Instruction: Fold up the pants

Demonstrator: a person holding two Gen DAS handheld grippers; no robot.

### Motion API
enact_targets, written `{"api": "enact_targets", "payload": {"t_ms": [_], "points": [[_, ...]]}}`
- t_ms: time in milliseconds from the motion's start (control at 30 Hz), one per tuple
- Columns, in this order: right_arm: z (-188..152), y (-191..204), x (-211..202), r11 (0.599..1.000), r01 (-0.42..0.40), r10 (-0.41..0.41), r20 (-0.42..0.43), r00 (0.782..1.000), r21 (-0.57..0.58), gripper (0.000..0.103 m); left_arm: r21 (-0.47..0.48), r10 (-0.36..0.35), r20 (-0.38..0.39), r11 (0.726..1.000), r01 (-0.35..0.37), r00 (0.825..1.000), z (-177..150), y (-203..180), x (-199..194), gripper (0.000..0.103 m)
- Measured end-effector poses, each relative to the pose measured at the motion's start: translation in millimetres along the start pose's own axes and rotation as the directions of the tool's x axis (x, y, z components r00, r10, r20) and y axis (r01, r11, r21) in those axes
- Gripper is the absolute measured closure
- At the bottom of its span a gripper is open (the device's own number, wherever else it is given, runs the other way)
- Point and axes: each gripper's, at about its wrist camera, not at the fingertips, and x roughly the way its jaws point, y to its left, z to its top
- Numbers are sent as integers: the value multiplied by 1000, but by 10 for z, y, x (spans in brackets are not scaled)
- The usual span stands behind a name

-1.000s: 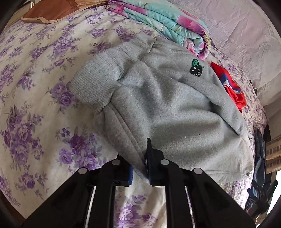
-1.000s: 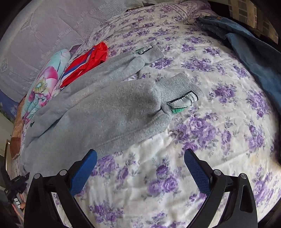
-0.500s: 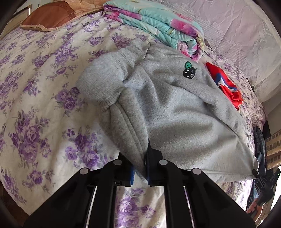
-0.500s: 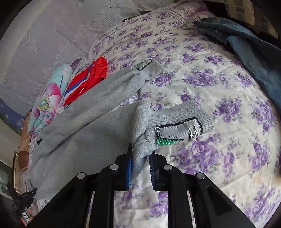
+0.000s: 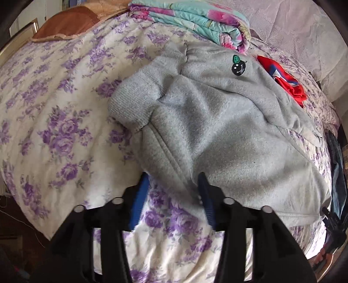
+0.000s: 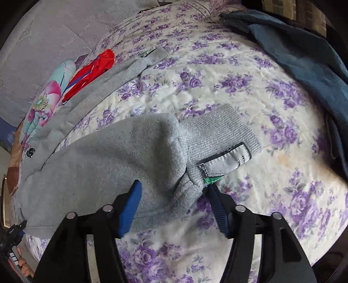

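Grey fleece pants [image 5: 217,122] lie on a floral bedspread, waistband end at the left with a small black and green smiley patch [image 5: 238,65]. My left gripper [image 5: 174,185] is open, its blue pads either side of the pants' near edge. In the right wrist view a pant leg [image 6: 130,152] lies with its ribbed cuff and sewn label [image 6: 224,161] near me. My right gripper [image 6: 174,193] is open around the bunched cloth by the cuff. The other leg [image 6: 121,74] stretches away toward the far cuff.
A folded floral quilt [image 5: 195,19] and a red garment [image 5: 282,80] lie beyond the pants. A brown cushion [image 5: 65,26] sits at the far left. Blue jeans [image 6: 304,56] lie at the right. The bed edge runs close below both grippers.
Both grippers were shut on the pants half a second ago and have now opened, letting the cloth go. The near leg has shifted toward me, away from the other leg.
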Motion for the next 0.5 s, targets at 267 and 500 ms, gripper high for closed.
{"api": "enact_targets", "payload": {"t_ms": [267,500], "points": [[307,467,-730,986,124,-88,282,956,-115,14,80,14,216,996,-32,976,401,-224,-724,36],[658,1978,-197,877,-44,113,116,987,-479,20,277,30,89,959,-54,996,996,-1035,99,36]]}}
